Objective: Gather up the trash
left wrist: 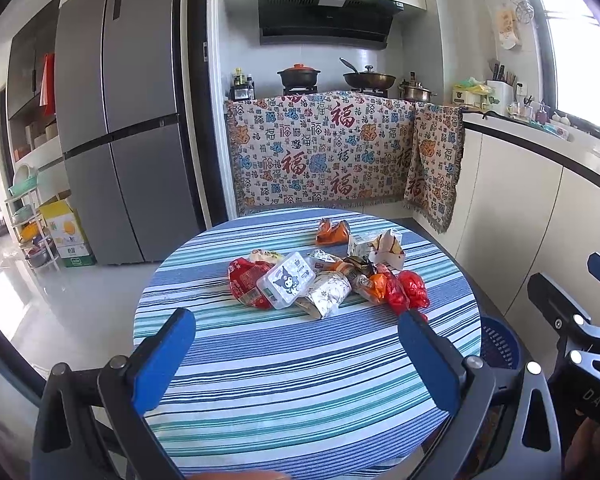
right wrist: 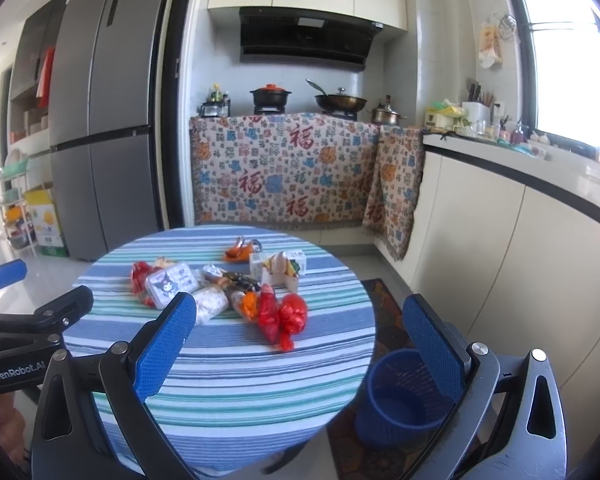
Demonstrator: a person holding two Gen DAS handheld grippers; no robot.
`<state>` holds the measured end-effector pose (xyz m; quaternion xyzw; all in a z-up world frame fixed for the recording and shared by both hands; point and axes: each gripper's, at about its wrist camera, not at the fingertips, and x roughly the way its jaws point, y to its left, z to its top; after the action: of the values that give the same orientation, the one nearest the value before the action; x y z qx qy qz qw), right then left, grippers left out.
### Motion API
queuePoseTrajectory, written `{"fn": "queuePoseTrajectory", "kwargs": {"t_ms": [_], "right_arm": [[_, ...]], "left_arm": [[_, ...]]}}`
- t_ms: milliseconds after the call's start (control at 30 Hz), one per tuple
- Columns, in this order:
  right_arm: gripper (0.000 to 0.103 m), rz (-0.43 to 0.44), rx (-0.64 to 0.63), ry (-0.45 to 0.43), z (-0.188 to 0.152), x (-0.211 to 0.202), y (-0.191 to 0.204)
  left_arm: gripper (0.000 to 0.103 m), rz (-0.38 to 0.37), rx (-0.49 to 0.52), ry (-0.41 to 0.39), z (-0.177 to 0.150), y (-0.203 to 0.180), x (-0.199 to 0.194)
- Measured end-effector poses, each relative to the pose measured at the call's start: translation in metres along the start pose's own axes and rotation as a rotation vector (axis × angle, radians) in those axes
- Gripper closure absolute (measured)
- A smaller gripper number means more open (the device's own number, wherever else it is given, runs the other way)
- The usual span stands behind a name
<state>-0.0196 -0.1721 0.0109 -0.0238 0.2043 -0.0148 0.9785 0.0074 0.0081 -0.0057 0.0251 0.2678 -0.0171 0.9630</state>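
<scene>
A pile of trash lies on the round striped table [left wrist: 284, 380] [right wrist: 236, 376]: a red wrapper [left wrist: 246, 280], a white cartoon box [left wrist: 286, 284] [right wrist: 168, 289], a silver packet [left wrist: 326, 294] [right wrist: 210, 304], red plastic bags [left wrist: 410, 290] [right wrist: 286, 316], an orange wrapper [left wrist: 332, 233] [right wrist: 238, 251] and a small carton [left wrist: 386, 248] [right wrist: 282, 268]. A blue mesh bin [right wrist: 404, 396] [left wrist: 500, 342] stands on the floor right of the table. My left gripper [left wrist: 296, 328] is open and empty, short of the pile. My right gripper [right wrist: 300, 316] is open and empty, above the table edge and bin.
A grey fridge [left wrist: 116, 120] stands at the back left. A stove counter draped with a patterned cloth [left wrist: 320, 152] is behind the table. White cabinets [right wrist: 520, 260] run along the right. A patterned rug [right wrist: 384, 312] lies under the bin.
</scene>
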Motion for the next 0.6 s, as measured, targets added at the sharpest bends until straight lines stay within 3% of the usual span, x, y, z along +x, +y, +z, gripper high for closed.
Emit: {"fn": "queuePoseTrajectory", "kwargs": {"t_ms": [600], "right_arm": [[0.0,-0.005,0.003,0.0,-0.003,-0.0024,-0.0022]], "left_arm": [[0.0,-0.006,0.005,0.001,-0.0033,-0.0026,0.0001]]}}
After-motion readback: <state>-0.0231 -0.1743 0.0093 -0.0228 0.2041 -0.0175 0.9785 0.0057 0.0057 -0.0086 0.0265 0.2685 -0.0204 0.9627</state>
